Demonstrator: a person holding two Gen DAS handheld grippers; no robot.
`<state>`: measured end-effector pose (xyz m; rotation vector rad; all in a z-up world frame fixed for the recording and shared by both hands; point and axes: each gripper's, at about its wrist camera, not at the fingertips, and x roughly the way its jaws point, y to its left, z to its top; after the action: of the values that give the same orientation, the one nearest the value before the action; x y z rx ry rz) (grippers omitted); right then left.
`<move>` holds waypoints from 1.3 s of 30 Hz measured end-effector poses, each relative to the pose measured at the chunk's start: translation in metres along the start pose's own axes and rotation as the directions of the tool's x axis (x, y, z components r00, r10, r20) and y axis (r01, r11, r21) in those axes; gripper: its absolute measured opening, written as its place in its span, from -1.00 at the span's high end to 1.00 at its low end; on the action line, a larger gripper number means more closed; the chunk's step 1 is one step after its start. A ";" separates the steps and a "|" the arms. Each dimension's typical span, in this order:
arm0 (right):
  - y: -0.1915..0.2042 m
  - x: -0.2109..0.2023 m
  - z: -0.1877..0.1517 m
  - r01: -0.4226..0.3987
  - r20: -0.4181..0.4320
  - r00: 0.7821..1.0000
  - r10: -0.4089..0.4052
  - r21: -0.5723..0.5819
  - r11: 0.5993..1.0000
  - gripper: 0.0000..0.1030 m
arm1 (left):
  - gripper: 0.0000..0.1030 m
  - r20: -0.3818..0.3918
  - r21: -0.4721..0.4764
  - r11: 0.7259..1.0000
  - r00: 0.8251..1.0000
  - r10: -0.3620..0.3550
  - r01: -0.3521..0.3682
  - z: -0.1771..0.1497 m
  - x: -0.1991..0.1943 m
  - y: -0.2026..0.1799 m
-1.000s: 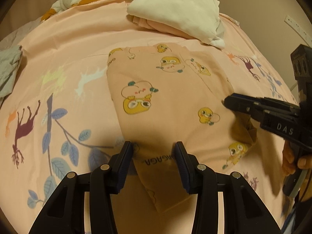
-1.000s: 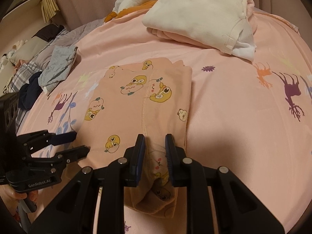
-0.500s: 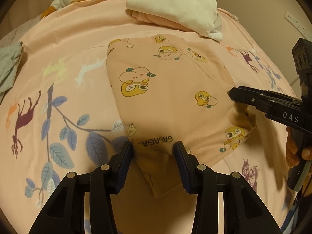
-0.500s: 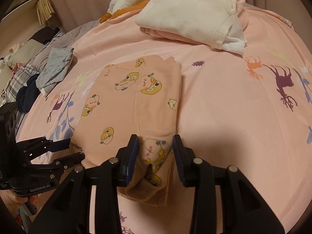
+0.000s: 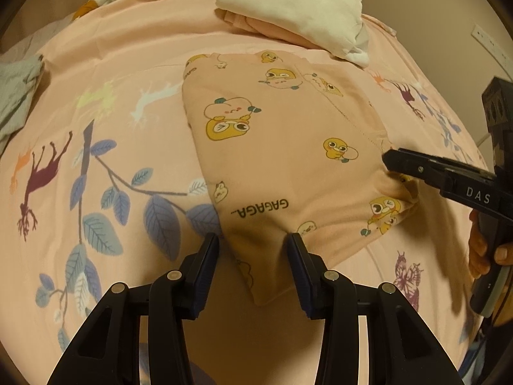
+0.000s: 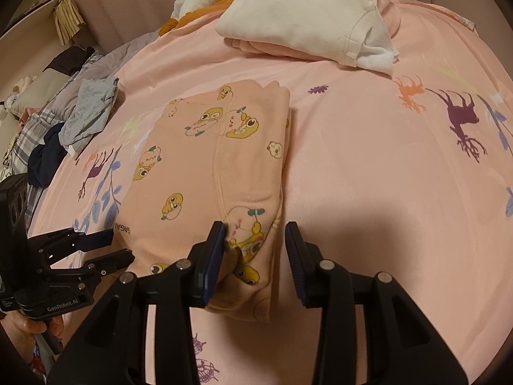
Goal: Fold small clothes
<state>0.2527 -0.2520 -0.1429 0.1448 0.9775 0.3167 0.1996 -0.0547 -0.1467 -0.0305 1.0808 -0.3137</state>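
A small peach garment with yellow cartoon prints and "GAGAGA" lettering (image 5: 282, 147) lies folded on the pink bed sheet (image 5: 96, 73); it also shows in the right wrist view (image 6: 205, 173). My left gripper (image 5: 253, 243) is open, its jaws either side of the garment's near left corner. My right gripper (image 6: 255, 232) is open over the garment's near right corner, whose fabric is bunched between the jaws. Each gripper shows in the other's view: the right one (image 5: 388, 160) at the garment's right edge, the left one (image 6: 118, 245) at its left corner.
A stack of folded white and pink clothes (image 6: 307, 16) sits beyond the garment. White and orange clothes (image 6: 205, 0) lie behind. Grey and dark clothes (image 6: 86, 112) lie at the left edge of the bed. A wall (image 5: 449, 6) is on the right.
My right gripper has opened from nearly shut on the garment's right corner to wide open. Both grippers drew back slightly. The garment now lies flatter on the sheet.
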 end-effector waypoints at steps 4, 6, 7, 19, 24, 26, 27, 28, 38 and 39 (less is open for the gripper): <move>-0.002 -0.003 -0.004 -0.001 -0.005 1.000 0.001 0.008 1.000 0.17 | 0.16 -0.002 -0.012 1.000 1.000 -0.001 0.001 -0.003 -0.003 0.003; -0.002 -0.004 -0.005 -0.001 -0.007 1.000 0.001 0.010 1.000 0.17 | 0.15 -0.003 -0.015 1.000 1.000 0.002 -0.002 -0.004 -0.005 0.003; -0.002 -0.004 -0.005 0.001 -0.008 1.000 -0.001 0.010 1.000 0.17 | 0.15 -0.003 -0.017 1.000 1.000 0.003 -0.003 -0.004 -0.005 0.003; -0.010 -0.013 -0.010 -0.024 -0.013 1.000 0.025 0.063 0.998 -0.03 | -0.12 -0.008 -0.101 0.995 1.000 -0.013 0.013 -0.005 -0.010 0.018; -0.020 -0.012 -0.010 -0.122 -0.029 0.991 0.129 0.160 0.980 -0.20 | -0.38 0.000 -0.177 0.982 0.998 -0.069 0.068 0.000 -0.009 0.029; -0.023 -0.009 -0.010 -0.154 -0.036 0.986 0.164 0.197 0.968 -0.24 | -0.38 0.001 -0.196 0.977 0.996 -0.085 0.083 0.002 -0.008 0.031; -0.025 -0.008 -0.009 -0.170 -0.036 0.983 0.182 0.218 0.961 -0.24 | -0.38 0.003 -0.204 0.975 0.996 -0.094 0.092 0.003 -0.007 0.032; -0.025 -0.007 -0.010 -0.183 -0.034 0.980 0.196 0.233 0.955 -0.24 | -0.38 0.005 -0.211 0.972 0.995 -0.101 0.100 0.005 -0.007 0.033; -0.038 -0.002 0.001 -0.235 -0.001 0.969 0.248 0.317 0.919 -0.25 | -0.38 0.015 -0.233 0.965 0.993 -0.116 0.117 0.019 -0.001 0.038; -0.040 -0.002 0.003 -0.237 0.003 0.969 0.249 0.320 0.917 -0.25 | -0.38 0.016 -0.234 0.965 0.993 -0.117 0.118 0.021 0.000 0.038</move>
<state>0.2618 -0.2899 -0.1506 0.5609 1.0460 0.3886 0.2268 -0.0210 -0.1440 -0.3073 1.1120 -0.2907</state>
